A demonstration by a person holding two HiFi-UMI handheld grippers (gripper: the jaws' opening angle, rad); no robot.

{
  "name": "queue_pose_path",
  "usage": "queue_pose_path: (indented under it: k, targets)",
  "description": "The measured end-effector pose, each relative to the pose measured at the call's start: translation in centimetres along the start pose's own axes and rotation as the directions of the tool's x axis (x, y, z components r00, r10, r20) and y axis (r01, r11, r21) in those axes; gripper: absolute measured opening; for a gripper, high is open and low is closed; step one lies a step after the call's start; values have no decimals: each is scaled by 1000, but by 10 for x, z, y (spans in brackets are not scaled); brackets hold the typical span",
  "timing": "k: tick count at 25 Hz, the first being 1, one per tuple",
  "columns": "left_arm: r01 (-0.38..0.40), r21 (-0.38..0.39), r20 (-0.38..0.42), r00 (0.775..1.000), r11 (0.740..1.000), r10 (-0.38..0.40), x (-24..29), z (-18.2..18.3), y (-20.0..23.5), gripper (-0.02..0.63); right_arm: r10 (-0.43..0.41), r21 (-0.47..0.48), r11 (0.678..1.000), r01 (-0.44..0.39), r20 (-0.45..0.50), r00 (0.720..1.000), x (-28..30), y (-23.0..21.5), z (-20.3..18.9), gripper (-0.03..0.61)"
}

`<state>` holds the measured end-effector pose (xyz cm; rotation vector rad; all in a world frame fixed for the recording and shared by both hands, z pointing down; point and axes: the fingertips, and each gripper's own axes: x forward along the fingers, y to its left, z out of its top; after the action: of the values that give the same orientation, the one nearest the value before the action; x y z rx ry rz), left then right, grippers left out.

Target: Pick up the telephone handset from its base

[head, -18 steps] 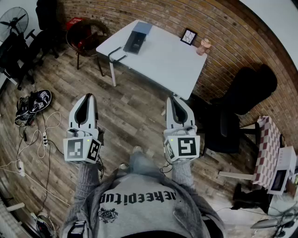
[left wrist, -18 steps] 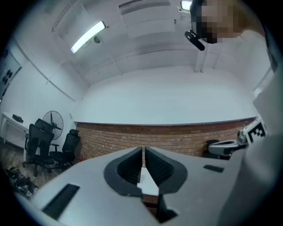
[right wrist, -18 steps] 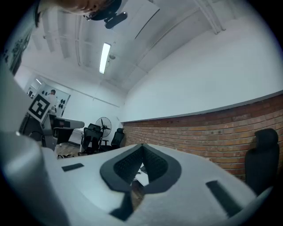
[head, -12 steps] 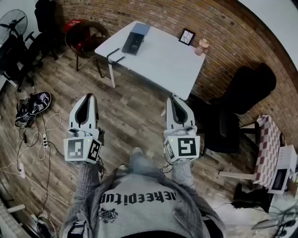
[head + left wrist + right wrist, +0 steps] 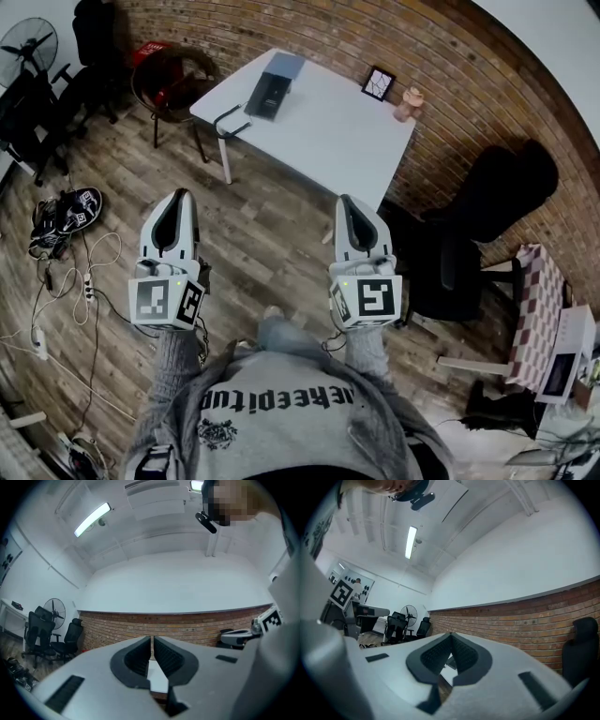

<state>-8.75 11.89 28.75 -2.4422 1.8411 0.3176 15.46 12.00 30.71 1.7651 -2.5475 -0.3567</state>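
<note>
A dark telephone (image 5: pixel 269 94) lies on the white table (image 5: pixel 328 131) across the room, near its far left end. A black curved piece (image 5: pixel 232 114) rests at the table's left corner; whether it is the handset I cannot tell. My left gripper (image 5: pixel 175 197) and right gripper (image 5: pixel 344 201) are held out side by side over the wooden floor, well short of the table. Both are shut with nothing between the pads, as the left gripper view (image 5: pixel 152 641) and the right gripper view (image 5: pixel 451 639) confirm. A strip of the white table (image 5: pixel 157 679) shows below the left jaws.
A picture frame (image 5: pixel 378 82) and a pink cup (image 5: pixel 407 103) stand by the brick wall. A black office chair (image 5: pixel 469 234) is at the right, a red chair (image 5: pixel 169 70) beyond the table. Cables (image 5: pixel 66 281) and shoes (image 5: pixel 61 211) lie on the left floor.
The head view has shifted a little, so the table and the black chair sit slightly lower in the picture. Both grippers keep their places and stay shut.
</note>
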Motion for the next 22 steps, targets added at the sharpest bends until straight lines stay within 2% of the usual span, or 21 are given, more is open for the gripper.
queue_pose_path:
  k: [4, 7, 12, 22]
  targets:
    - [-7, 2, -1, 1000, 1000, 7, 20, -2, -1, 20, -7, 7, 1000, 7, 33, 999, 19, -14, 1, 3]
    - [-13, 6, 8, 1000, 1000, 13, 37, -1, -1, 20, 18, 8, 1000, -18, 47, 999, 35, -21, 1, 3]
    - [-3, 23, 60, 998, 1000, 2, 57, -4, -6, 20, 47, 7, 999, -47, 57, 997, 54, -32, -3, 3]
    - [-36, 15, 22, 999, 999, 36, 77, -12, -2, 20, 65, 22, 998, -66, 50, 997, 79, -42, -15, 3]
